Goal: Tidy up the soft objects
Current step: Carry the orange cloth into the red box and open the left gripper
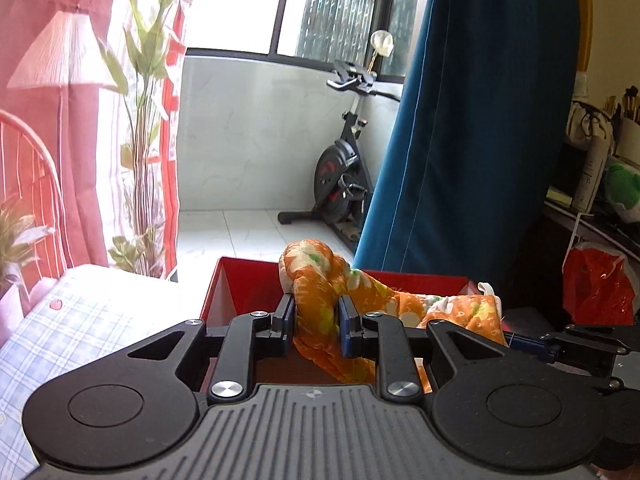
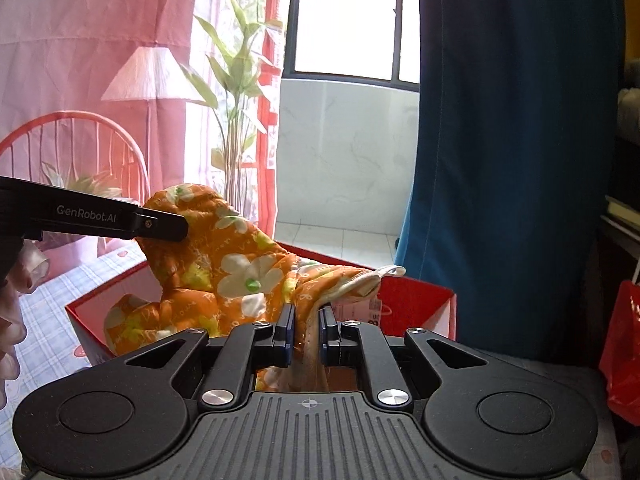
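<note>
I hold the orange floral cloth (image 1: 320, 280) above the red box (image 1: 244, 284), left gripper (image 1: 317, 322) and right gripper (image 2: 307, 330) both clamping it; its trailing folds could snag the rim.

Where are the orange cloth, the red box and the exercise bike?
orange cloth (image 2: 240, 268): right wrist view, on a white flower.
red box (image 1: 248, 284): left wrist view, inner back wall.
exercise bike (image 1: 336, 168): left wrist view, on its flywheel.

The oven mitt (image 2: 224, 264) was orange with white flowers and green centres, the box (image 2: 416, 300) red, the bedsheet (image 1: 80, 320) blue-and-white plaid, the curtain (image 1: 480, 120) teal.
</note>
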### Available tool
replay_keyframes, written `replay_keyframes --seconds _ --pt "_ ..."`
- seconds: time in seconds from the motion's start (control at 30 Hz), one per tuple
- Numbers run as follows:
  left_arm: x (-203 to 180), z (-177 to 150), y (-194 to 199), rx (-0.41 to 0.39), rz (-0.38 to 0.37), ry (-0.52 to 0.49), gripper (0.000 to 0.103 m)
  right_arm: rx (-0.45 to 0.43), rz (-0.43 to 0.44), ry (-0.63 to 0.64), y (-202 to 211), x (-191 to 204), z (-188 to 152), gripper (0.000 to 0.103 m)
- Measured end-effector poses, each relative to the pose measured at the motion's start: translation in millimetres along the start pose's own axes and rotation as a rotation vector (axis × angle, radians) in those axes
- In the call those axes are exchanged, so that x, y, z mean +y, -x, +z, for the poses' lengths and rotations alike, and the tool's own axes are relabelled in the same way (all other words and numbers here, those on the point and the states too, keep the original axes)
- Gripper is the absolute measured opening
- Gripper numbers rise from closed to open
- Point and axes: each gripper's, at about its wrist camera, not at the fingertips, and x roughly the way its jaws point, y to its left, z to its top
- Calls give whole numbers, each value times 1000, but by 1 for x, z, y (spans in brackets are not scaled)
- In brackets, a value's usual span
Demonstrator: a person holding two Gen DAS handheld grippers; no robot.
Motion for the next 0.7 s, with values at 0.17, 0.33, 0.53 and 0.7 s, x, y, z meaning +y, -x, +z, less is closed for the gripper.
replay_keyframes --seconds 0.17,0.33,0.53,0.7 --pt "-5 -14 -17 86 10 -47 24 86 -27 -47 -15 -7 -18 11" --pt "-2 -20 -25 133 9 -56 24 123 -26 -93 -22 -12 -26 11" --pt "3 -28 -30 171 10 -77 24 151 -22 -127 -26 -11 -31 11" --pt "5 -33 -30 208 1 -80 25 152 -30 -138 -26 -9 -30 11"
